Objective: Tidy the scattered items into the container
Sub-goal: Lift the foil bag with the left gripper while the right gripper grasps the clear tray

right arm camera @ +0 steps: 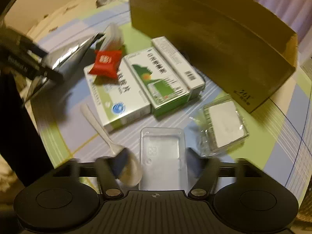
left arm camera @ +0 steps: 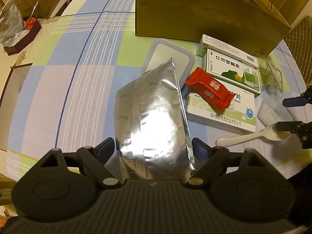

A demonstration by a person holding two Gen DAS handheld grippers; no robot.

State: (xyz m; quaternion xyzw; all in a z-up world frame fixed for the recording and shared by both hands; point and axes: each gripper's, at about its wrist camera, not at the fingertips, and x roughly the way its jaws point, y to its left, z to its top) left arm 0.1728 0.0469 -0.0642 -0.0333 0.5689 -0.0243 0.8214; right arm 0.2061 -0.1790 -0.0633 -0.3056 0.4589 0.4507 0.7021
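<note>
Silver foil pouch [left arm camera: 152, 124] stands pinched in the left gripper [left arm camera: 154, 148], raised over the checked tablecloth [left arm camera: 78, 78]. Right of it, a red snack packet [left arm camera: 211, 87] lies on three green-and-white medicine boxes [left arm camera: 222, 109], one lettered "blets". Beyond stands one cardboard box [left arm camera: 195, 11]. Right gripper [right arm camera: 156, 167] gapes around a clear plastic tray [right arm camera: 161, 152], beside one white spoon [right arm camera: 109, 136].

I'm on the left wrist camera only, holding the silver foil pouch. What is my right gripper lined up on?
Observer: The right gripper is open, with its fingers on either side of a clear rectangular plastic tray.
Operator: Is the white plastic spoon in the way?
Observer: The white plastic spoon has its bowl right by the gripper's left finger, beside the tray.
Operator: Anything on the tray's other side?
Observer: A crinkled clear plastic packet holding a white block lies to the tray's right.
</note>
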